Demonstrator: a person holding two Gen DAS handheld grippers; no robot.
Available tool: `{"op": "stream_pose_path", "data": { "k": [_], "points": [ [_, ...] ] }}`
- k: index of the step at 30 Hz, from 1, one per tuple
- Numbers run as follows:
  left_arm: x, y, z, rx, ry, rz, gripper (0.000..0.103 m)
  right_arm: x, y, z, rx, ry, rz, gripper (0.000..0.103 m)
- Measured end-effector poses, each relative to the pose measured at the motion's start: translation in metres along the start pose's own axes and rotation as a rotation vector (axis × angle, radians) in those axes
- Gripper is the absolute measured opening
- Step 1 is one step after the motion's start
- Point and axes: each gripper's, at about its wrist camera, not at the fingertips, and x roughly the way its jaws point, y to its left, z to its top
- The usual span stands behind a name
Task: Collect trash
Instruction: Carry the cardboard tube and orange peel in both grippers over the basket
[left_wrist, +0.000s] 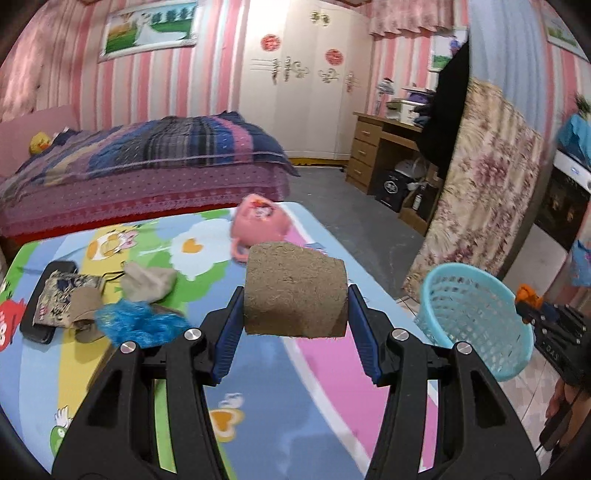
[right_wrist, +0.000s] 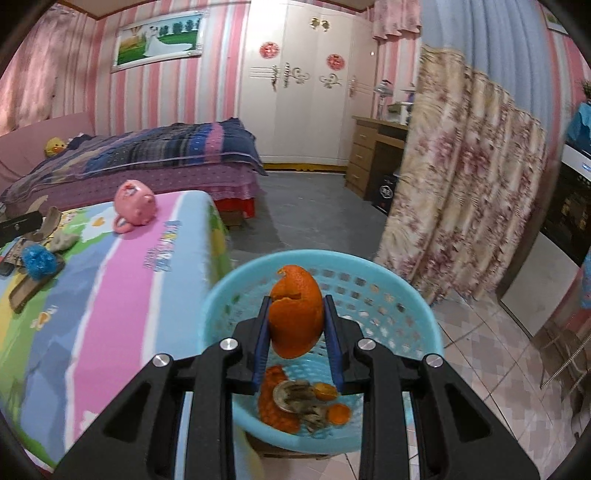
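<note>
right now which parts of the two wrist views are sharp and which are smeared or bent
Left wrist view: brown block in the left gripper is crisp, blue basket and mat edges smeared, walls bowed by the fisheye. Right wrist view: orange peel in the right gripper is sharp, floral curtain soft and curved.

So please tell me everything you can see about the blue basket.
The blue basket is a round, light blue tub that looks like plastic, with a smooth rim and walls pierced by rows of small holes. It stands upright beside the bed's edge, above the tiled floor. Inside lie orange peel pieces and some dark scraps. The right gripper holds an orange peel over its opening.
</note>
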Motion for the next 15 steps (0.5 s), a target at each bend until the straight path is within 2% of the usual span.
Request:
{"op": "stream_pose_path", "data": {
  "k": [4,8,12,15],
  "points": [
    [0.006,-0.020,-0.009,0.046,0.014,-0.031,0.053,0.001,-0.020,-0.010,0.029,0.008,-0.030,0.027],
    [0.021,-0.030,-0.016,0.021,0.052,-0.090,0.053,0.004,-0.035,-0.018,0.061,0.013,-0.053,0.027],
    [0.040,-0.046,-0.026,0.047,0.091,-0.080,0.053,0.005,-0.047,-0.026,0.080,0.017,-0.058,0.027],
    [0.048,-0.065,-0.027,0.069,0.087,-0.099,0.053,0.007,-0.053,-0.030,0.081,0.015,-0.060,0.027]
  ]
}}
